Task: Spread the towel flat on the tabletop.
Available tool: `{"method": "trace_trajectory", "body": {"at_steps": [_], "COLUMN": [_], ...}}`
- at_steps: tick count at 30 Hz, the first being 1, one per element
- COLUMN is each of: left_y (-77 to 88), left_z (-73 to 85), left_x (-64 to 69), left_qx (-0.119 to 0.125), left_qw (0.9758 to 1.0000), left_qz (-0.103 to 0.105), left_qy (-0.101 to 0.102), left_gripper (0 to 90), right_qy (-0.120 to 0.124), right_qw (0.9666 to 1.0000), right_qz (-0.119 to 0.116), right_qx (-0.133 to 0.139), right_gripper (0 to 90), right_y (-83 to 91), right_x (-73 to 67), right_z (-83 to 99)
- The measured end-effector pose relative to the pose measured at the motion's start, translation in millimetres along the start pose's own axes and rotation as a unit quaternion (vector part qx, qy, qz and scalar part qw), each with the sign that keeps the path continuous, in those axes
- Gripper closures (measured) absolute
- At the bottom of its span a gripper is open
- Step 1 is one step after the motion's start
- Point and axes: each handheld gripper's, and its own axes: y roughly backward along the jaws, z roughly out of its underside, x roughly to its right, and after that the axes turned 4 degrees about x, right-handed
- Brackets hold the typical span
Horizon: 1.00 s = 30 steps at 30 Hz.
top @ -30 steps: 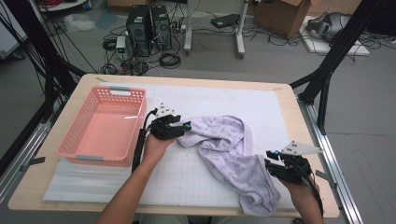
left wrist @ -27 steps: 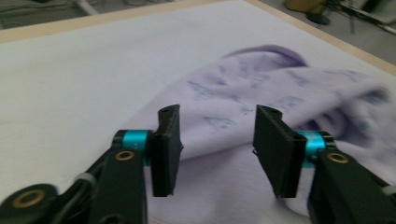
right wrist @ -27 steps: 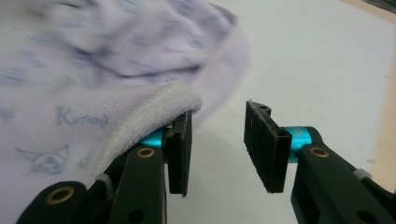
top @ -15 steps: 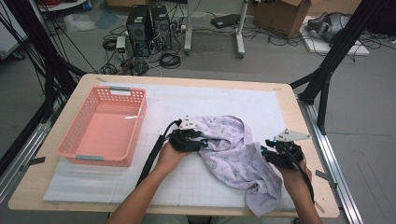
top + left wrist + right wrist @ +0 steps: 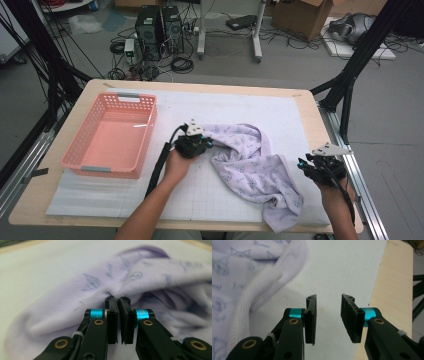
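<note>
Since a moment ago, left gripper (image 5: 119,301) clamped the garment (image 5: 250,160).

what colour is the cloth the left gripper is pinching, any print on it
The cloth is pale lilac with small darker purple prints, clearest in the high view.

left tool (image 5: 119,300): jaws pinched together | right tool (image 5: 328,300): jaws parted, apparently empty
</note>
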Motion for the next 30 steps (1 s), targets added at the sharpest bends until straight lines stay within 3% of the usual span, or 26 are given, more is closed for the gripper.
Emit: {"method": "trace_trajectory", "body": {"at_steps": [3,5,9,14,16,18,19,21,22,23,26,27,28,29,30], "left_y": [10.2,11.9,4.8,-3.5,-4.1,-5.2,-5.2,-5.4,-5.4,-5.2,-5.5,-5.8,-6.5,-6.5,-6.1], "left_z": [-1.0,0.7,4.5,6.0,6.5,7.1,7.1,6.7,6.7,7.0,7.5,7.6,7.5,7.5,7.2], "left_x": [-21.0,-32.0,-35.2,-31.2,-31.2,-30.3,-30.3,-29.1,-29.1,-28.9,-28.6,-28.1,-25.9,-25.9,-24.5], "left_qx": [0.017,0.025,0.026,0.033,0.031,0.027,0.027,0.027,0.027,0.024,0.020,0.017,0.014,0.014,0.013], "left_qw": [0.9986,0.9969,0.9963,0.9962,0.9962,0.9967,0.9967,0.9970,0.9970,0.9975,0.9977,0.9978,0.9980,0.9980,0.9983], "left_qz": [-0.046,-0.063,-0.065,-0.064,-0.063,-0.059,-0.059,-0.053,-0.053,-0.048,-0.042,-0.041,-0.035,-0.035,-0.029], "left_qy": [0.021,0.040,0.050,0.050,0.052,0.049,0.049,0.049,0.049,0.046,0.049,0.050,0.050,0.050,0.048], "left_gripper": [85.6,85.5,83.8,82.4,81.1,78.1,76.2,72.8,72.2,70.8,61.7,61.7,52.8,52.0,52.0], "right_qy": [-0.004,-0.014,-0.031,0.008,0.020,0.027,0.035,0.045,0.045,0.033,0.000,0.000,-0.031,-0.031,-0.040], "right_qw": [0.9998,0.9984,0.9929,0.9867,0.9852,0.9865,0.9881,0.9904,0.9904,0.9924,0.9983,0.9983,0.9994,0.9994,0.9991], "right_qz": [-0.012,-0.041,-0.097,-0.157,-0.169,-0.162,-0.149,-0.128,-0.128,-0.114,-0.056,-0.056,-0.013,-0.013,0.014], "right_qx": [0.015,0.037,0.061,0.043,0.024,0.001,-0.010,-0.028,-0.028,-0.034,-0.017,-0.017,0.000,0.000,0.002], "right_gripper": [64.7,64.3,62.5,59.7,57.0,54.4,59.3,79.0,79.0,85.4,85.9,85.9,85.8,85.8,85.7], "right_y": [-5.7,-20.5,-46.1,-81.0,-96.9,-113.4,-120.7,-132.1,-132.1,-139.3,-138.1,-138.1,-134.4,-134.4,-132.1], "right_x": [0.3,-2.6,-11.4,-33.9,-42.8,-49.4,-51.6,-50.4,-50.4,-40.7,-17.4,-17.4,-0.3,-0.3,6.5], "right_z": [-6.5,-19.2,-38.7,-59.4,-63.5,-64.4,-64.0,-61.4,-61.4,-58.2,-54.7,-54.7,-51.7,-51.7,-50.1]}}
